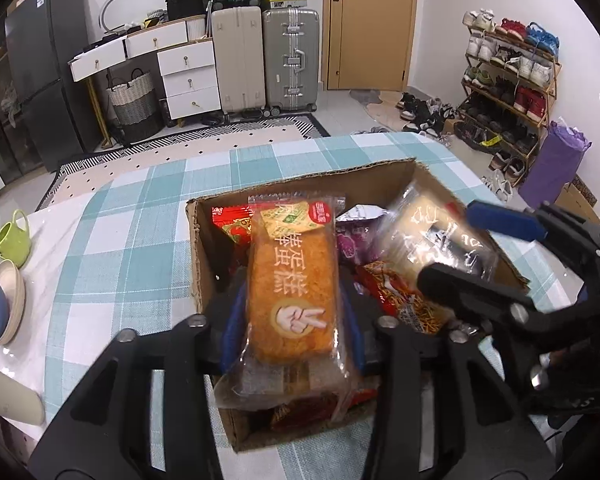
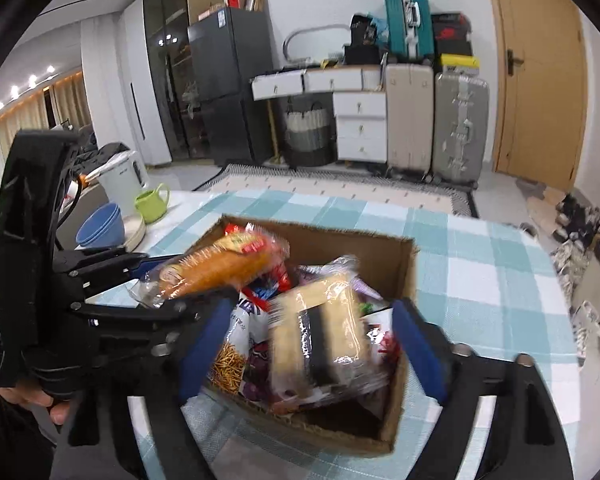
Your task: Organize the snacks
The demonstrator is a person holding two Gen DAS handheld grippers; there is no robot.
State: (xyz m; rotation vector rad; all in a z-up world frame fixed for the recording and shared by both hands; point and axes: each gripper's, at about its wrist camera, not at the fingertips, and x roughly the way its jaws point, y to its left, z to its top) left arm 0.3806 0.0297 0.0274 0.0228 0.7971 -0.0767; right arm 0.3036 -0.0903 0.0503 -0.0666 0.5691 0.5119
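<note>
Left wrist: green mug (image 1: 14, 239), bowls (image 1: 4, 304) beside box (image 1: 198, 256)

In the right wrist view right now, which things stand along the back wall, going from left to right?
Dark fridge → woven basket → white drawers → beige suitcase → silver suitcase → wooden door.

Even indoor light, fisheye-bent dark edges, motion blur on the pale packet (image 2: 324, 328).
</note>
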